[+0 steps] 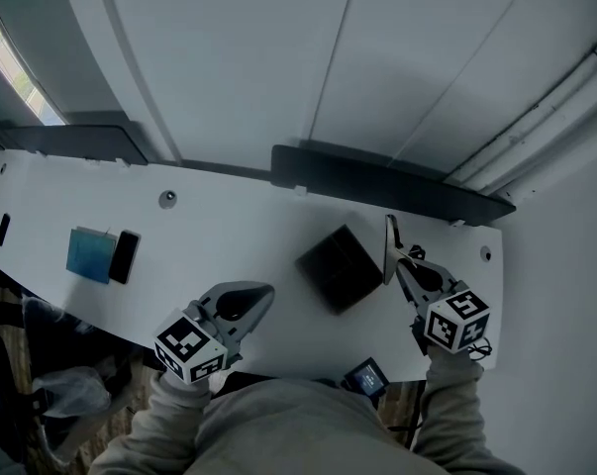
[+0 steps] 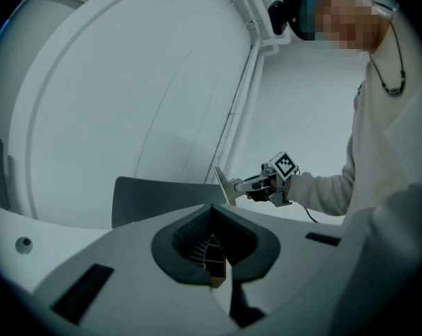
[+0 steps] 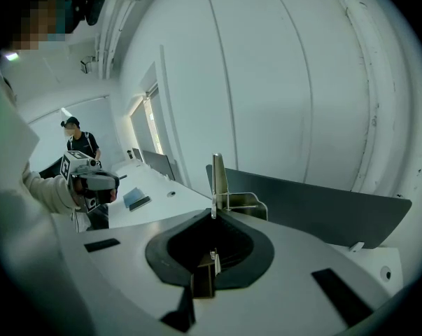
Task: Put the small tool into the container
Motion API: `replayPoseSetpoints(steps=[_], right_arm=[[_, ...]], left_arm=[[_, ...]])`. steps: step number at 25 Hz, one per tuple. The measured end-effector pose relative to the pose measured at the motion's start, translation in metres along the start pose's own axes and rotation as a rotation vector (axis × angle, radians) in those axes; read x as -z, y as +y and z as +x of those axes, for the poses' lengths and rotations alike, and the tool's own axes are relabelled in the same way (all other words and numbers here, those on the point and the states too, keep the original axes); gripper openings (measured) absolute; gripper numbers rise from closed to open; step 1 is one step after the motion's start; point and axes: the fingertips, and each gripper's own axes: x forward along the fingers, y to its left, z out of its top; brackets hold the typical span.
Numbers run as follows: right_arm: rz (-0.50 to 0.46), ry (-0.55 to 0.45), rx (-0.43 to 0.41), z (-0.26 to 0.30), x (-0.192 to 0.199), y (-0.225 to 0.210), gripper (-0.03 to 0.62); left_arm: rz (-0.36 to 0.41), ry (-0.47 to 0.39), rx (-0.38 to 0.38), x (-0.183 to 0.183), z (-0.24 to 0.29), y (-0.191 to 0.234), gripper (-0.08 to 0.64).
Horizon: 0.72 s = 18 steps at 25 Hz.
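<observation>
right hand-held gripper (image 1: 405, 268) grasps flat grey metal tool (image 1: 389, 248) at its tips | tool beside black square container (image 1: 340, 267) | left hand-held gripper (image 1: 258, 297) clenched, empty

The left gripper (image 1: 267, 291), near left, is closed and empty; the right gripper (image 1: 397, 263), near right, is closed on the small tool (image 1: 389, 247).

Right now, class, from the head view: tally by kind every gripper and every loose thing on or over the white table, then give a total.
2 grippers: left gripper, right gripper
1 black container
1 small tool, clamped in the right gripper
1 blue pad
1 black phone
1 small screen device, at the near edge
Total: 7
</observation>
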Motion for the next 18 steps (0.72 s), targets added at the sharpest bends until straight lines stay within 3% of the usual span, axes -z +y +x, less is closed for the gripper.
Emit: replayPoseSetpoints(steps=[18], right_arm=[[-0.040,0.087,0.009,0.020,0.026,-0.007,0.023]], left_arm=[[-0.078,-0.012,-0.002,0.023,-0.016,-0.007,0.002]])
